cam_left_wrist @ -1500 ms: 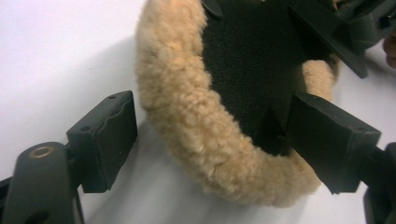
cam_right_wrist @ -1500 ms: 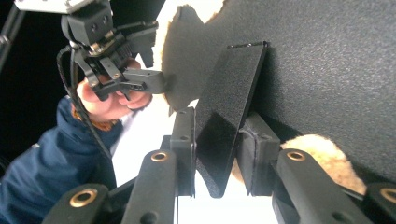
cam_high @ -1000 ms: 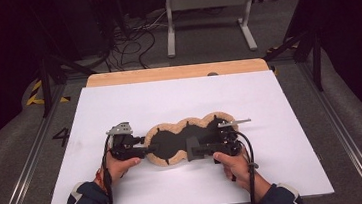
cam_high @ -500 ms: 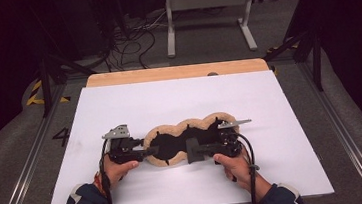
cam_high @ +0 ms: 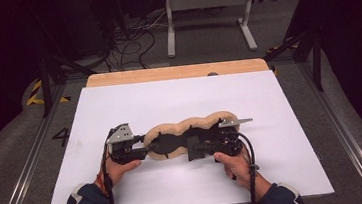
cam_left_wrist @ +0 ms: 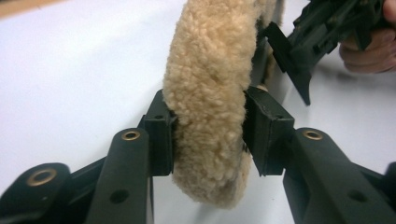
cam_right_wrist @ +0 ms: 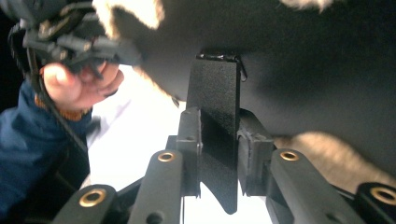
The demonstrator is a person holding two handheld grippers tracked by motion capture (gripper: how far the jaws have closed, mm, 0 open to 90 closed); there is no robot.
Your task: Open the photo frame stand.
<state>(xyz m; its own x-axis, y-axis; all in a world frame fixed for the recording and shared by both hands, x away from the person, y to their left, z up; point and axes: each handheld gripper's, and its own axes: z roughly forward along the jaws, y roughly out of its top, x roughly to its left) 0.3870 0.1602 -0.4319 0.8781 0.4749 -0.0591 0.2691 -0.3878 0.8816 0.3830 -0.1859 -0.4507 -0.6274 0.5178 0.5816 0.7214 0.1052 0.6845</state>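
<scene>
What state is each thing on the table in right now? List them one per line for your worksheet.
Fleece cover: lying on the table, held at both ends, black inner side showing.
Left hand-held gripper: shut on the tan fleece edge.
Right hand-held gripper: shut on a black strap of the cover.
White table sheet: flat.

In the right gripper view, the right gripper (cam_right_wrist: 218,154) has its two jaws pressed on a flat black tab (cam_right_wrist: 215,121) of a dark, fleece-edged piece (cam_right_wrist: 303,70). Upper left, a hand (cam_right_wrist: 77,84) in a blue sleeve (cam_right_wrist: 28,135) holds the left gripper (cam_right_wrist: 70,39).
</scene>
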